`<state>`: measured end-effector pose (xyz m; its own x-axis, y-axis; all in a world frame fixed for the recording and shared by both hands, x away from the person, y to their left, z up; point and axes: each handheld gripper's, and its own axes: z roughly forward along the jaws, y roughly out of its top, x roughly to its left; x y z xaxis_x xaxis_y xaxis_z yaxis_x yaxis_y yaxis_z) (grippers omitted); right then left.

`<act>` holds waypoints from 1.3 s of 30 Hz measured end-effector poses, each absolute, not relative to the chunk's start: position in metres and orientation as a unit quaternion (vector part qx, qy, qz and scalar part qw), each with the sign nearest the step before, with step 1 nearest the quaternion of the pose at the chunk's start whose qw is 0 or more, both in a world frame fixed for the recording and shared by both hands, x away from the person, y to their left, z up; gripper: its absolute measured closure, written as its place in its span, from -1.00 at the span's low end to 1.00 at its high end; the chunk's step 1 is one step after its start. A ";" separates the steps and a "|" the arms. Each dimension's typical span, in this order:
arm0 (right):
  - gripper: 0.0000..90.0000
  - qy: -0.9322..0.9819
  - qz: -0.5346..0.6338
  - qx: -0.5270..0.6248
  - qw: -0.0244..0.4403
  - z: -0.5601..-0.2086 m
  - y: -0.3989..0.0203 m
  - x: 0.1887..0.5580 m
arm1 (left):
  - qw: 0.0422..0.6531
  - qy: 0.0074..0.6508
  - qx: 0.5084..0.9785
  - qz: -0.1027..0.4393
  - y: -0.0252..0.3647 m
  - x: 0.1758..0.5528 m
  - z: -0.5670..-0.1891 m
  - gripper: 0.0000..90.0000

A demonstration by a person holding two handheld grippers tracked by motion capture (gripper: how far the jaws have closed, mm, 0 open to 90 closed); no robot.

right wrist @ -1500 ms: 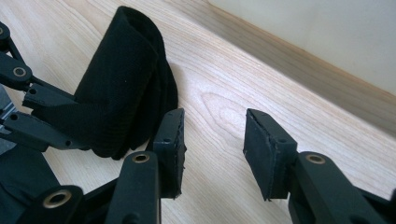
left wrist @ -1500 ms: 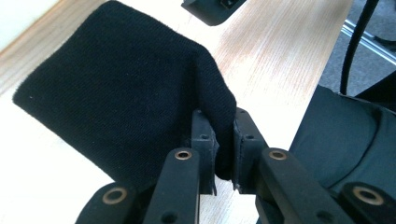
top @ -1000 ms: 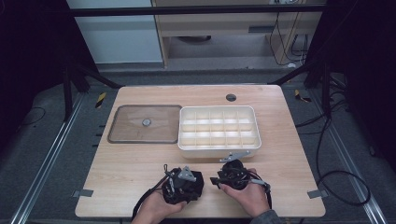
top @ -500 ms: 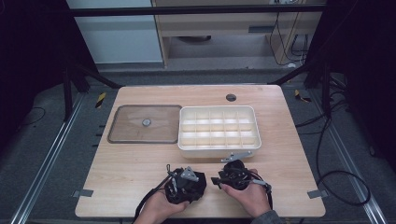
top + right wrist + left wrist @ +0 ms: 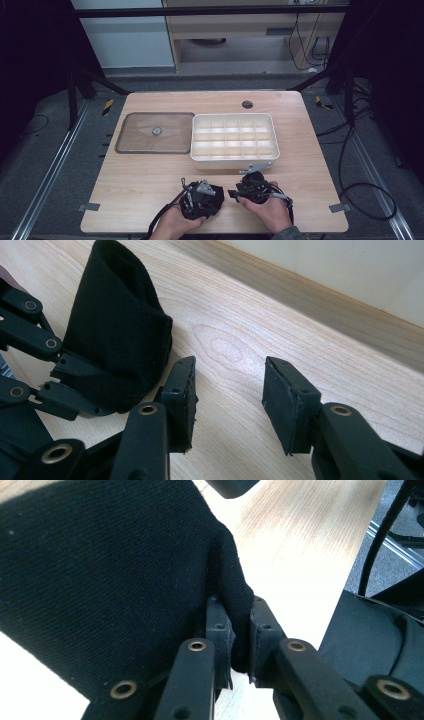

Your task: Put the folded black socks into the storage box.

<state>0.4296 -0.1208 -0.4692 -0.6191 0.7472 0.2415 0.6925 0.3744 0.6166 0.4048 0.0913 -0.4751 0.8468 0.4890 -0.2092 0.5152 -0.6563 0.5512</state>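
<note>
We looked down from high above the near side of the table (image 5: 150, 185), facing forward, with the white divided tray (image 5: 233, 159) mid-frame and both hands at the bottom edge. Our left gripper view sat very close along its own jaws, with a black cloth (image 5: 115, 575) across its upper left. Our right gripper view rode low over the wood, facing the tray's wall at upper right. Both gripper views shared that cloth (image 5: 117, 340) and the tabletop, which the high view also covered.
</note>
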 end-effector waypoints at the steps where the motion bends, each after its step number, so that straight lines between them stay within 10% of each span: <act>1: 0.26 0.827 0.352 0.436 0.039 -0.469 -0.121 0.430 | 0.310 0.277 0.909 -0.021 0.091 0.405 -0.475 0.82; 18: 0.14 0.822 0.352 0.446 0.038 -0.467 -0.127 0.430 | 0.312 0.279 0.908 -0.009 0.092 0.402 -0.473 0.80; 39: 0.09 0.819 0.354 0.451 0.037 -0.466 -0.126 0.430 | 0.349 0.299 0.888 0.024 0.108 0.398 -0.452 0.22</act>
